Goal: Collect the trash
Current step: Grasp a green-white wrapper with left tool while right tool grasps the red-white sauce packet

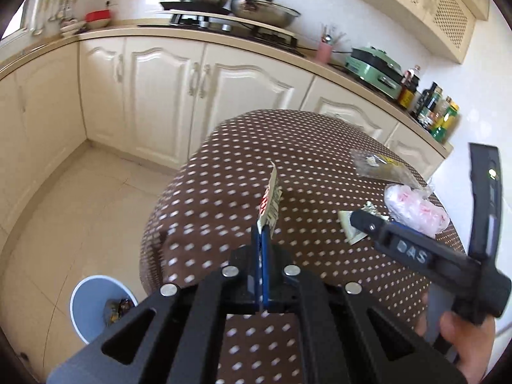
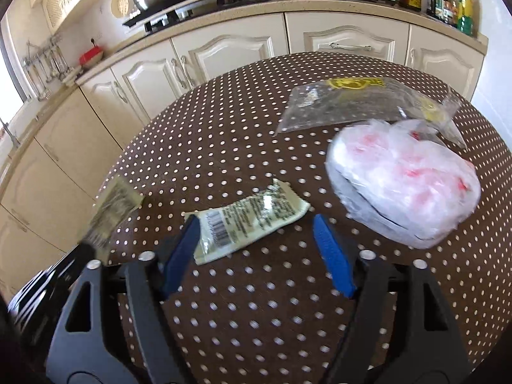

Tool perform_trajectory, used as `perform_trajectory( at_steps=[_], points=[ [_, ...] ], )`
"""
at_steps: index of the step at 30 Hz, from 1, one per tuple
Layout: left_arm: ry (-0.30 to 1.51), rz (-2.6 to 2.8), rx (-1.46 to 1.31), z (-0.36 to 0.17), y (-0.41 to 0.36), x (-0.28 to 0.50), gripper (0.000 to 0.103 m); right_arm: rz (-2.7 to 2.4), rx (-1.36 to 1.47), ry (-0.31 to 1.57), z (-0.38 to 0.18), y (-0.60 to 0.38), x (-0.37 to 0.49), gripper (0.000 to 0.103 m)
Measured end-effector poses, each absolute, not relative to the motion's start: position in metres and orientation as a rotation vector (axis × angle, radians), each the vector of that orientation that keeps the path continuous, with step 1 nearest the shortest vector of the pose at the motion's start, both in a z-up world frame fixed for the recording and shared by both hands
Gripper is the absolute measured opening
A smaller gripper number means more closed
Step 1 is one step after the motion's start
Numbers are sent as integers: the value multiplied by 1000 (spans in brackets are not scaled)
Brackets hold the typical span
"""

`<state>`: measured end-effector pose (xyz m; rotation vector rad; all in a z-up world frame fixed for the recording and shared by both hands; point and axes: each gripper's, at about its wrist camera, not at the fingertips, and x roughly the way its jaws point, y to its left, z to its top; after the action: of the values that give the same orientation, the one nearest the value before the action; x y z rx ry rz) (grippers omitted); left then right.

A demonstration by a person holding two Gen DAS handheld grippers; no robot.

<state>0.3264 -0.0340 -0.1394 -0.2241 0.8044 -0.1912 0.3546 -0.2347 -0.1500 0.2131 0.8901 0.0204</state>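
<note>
Already the blue bin (image 1: 96,307) on the floor holds some trash. On the table (image 2: 224,147) remain a crumpled bag (image 2: 403,182), a clear pouch (image 2: 352,102) and a white wrapper (image 2: 249,217). Open right gripper (image 2: 256,240) approaches this wrapper; left gripper (image 1: 263,240) pinches a small packet (image 1: 270,201).

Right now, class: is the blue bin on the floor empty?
Not empty. The left wrist view shows dark crumpled trash inside the blue bin.
</note>
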Motion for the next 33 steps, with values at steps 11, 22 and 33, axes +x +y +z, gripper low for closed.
perform_trajectory(
  at_steps=[11,22,33],
  points=[
    [804,-171,-237,-138,-13,312,1,-22,57,927,-158,-207,367,76],
    [793,-184,-251,-133,-11,306,1,41,98,883,-153,-210,357,5],
    [786,-243,-291,-131,-10,300,1,112,142,795,-137,-214,324,2]
  ],
)
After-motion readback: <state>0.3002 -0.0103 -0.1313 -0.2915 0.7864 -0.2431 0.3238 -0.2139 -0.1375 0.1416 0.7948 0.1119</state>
